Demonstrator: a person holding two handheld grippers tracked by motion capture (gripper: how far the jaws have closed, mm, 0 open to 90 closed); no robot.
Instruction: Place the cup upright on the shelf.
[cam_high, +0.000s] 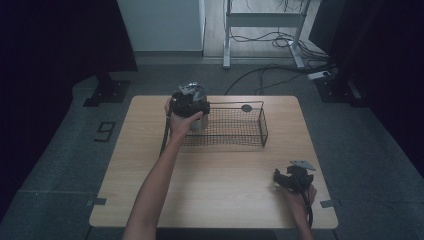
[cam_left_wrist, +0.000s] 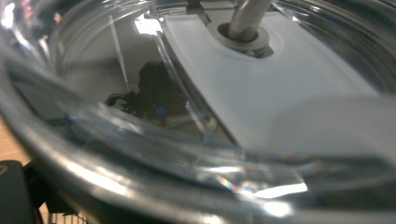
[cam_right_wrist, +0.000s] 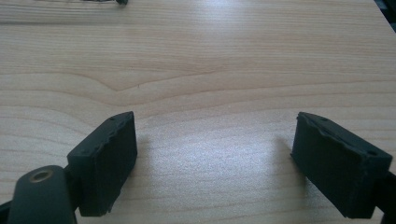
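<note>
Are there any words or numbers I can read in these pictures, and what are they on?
"9": a dark mark on the grey floor left of the table, in the high view; read the other way up it could be "6".
The clear jar at the left tool and the wire basket bear no text that can be read.

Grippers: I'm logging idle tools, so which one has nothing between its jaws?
The right gripper: jaws wide over the bare table. The left gripper is at a clear container.

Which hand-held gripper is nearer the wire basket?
Left. The left hand-held gripper is at the basket's left end, right against a clear cup. The right hand-held gripper rests apart, near the table's right corner.
</note>
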